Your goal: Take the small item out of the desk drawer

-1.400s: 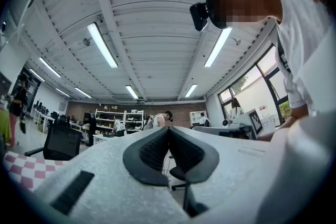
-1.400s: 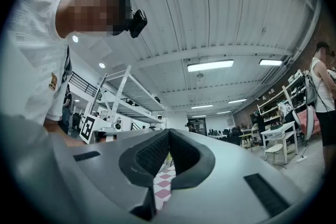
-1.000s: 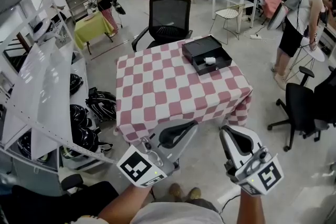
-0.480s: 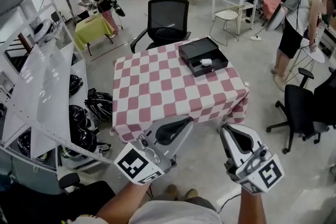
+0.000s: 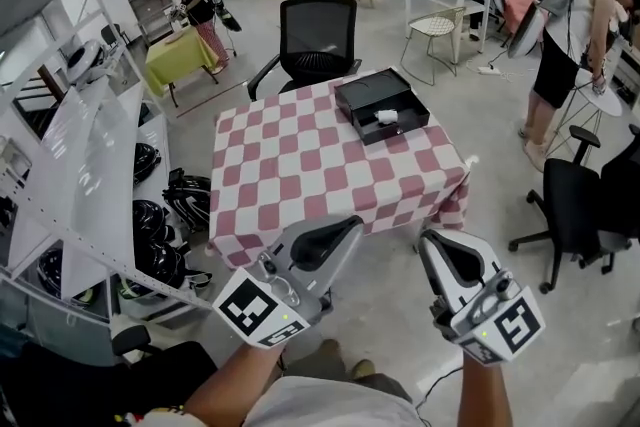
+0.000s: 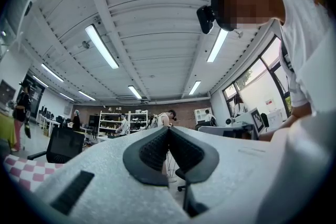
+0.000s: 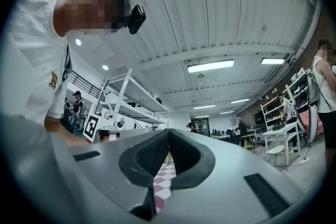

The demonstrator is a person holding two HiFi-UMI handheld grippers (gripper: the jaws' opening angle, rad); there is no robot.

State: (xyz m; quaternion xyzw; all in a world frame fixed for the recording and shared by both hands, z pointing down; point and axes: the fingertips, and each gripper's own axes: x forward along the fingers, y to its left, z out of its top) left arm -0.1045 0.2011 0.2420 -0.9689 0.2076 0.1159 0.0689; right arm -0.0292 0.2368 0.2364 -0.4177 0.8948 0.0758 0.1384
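Step in hand: the approach, as I judge it. I stand off the near edge of the desk (image 5: 300, 177) with both tools held low in front of me, and nothing is reached yet.
Left tool (image 5: 345, 233): pads pressed together at the tips, nothing between them.
Right tool (image 5: 440, 250): pressed together as well, and empty.
Small item (image 5: 387, 117): a white thing lying in the open black drawer (image 5: 372, 95), at the far right corner of the desk and well apart from both tools.
Next move: I reckon I must get nearer that far right corner. Then I should spread the right tool's jaws and bring them down from above inside the drawer's walls, one on each side of the item.
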